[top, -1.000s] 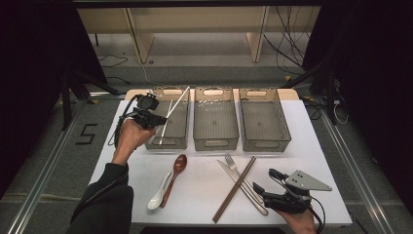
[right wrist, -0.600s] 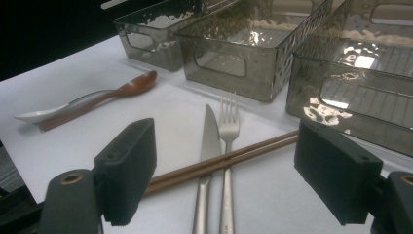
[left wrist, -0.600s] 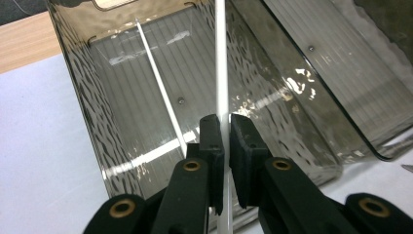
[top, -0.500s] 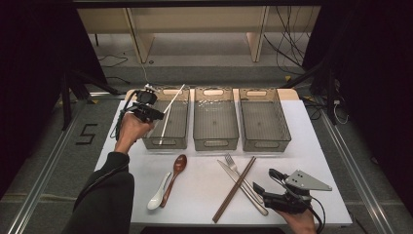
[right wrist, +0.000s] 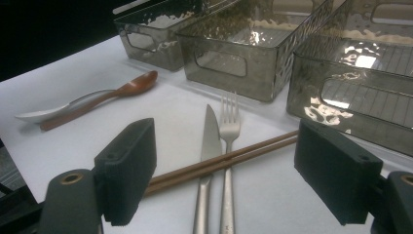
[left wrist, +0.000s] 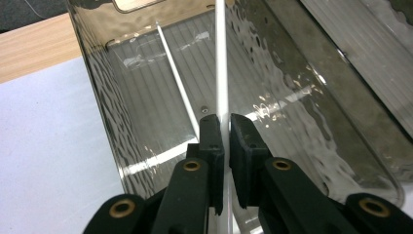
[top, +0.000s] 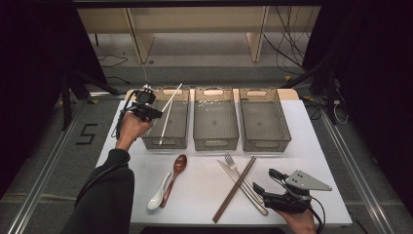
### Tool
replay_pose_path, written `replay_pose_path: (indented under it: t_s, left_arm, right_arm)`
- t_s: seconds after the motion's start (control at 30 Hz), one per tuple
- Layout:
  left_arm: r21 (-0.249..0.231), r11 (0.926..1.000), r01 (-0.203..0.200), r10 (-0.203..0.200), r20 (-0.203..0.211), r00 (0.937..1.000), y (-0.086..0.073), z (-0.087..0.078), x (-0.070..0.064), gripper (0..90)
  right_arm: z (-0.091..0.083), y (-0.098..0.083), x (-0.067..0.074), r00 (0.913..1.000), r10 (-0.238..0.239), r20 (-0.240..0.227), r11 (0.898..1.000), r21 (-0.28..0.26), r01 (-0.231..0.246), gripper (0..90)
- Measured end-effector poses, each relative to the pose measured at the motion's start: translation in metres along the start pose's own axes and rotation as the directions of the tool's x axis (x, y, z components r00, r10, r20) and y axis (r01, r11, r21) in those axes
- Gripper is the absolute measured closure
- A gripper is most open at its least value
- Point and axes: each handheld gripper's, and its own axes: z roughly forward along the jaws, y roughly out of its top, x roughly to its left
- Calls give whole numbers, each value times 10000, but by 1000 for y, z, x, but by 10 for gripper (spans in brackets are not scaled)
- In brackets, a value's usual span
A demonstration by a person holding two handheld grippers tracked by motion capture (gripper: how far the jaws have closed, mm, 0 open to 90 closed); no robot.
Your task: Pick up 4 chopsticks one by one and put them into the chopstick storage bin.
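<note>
My left gripper (top: 155, 113) hangs over the left bin (top: 171, 140), shut on a white chopstick (top: 170, 111) that slants down into it. In the left gripper view the jaws (left wrist: 226, 119) pinch that chopstick (left wrist: 220, 58), and a second white chopstick (left wrist: 178, 87) lies on the bin floor (left wrist: 146, 112). My right gripper (top: 264, 181) rests at the table's near right, open. Its wide-set jaws (right wrist: 229, 161) face a pair of brown chopsticks (right wrist: 229, 158) that cross a knife (right wrist: 210, 141) and a fork (right wrist: 229, 131).
Three smoky clear bins stand in a row, with the middle bin (top: 215, 141) and right bin (top: 265, 141) beside the left one. A wooden spoon (top: 176, 170) and a white spoon (top: 158, 195) lie at the front left. The table edge (top: 234, 225) runs just below my right hand.
My left hand has shifted a little farther over the left bin and lower, carrying the white chopstick with it. The right gripper has stayed where it was.
</note>
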Motion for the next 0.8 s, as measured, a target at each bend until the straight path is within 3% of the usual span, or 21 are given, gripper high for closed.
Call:
replay_pose_path:
  t_s: [0.4,0.6,0.7,0.8]
  left_arm:
    - [75,10000,-27,28,-214,9998,-7,11,5,837]
    - [159,9997,170,-167,-197,9997,-11,15,8,834]
    - [146,9995,295,-289,-397,9988,-12,17,9,821]
    - [-75,9989,469,-473,-578,9972,-11,16,9,635]
  right_arm:
    - [0,0,0,10000,26,-14,10000,17,-26,241]
    - [0,0,0,10000,26,-17,10000,7,-26,241]
    - [0,0,0,10000,21,-26,10000,18,-21,242]
    - [0,0,0,10000,5,-28,10000,-7,-5,242]
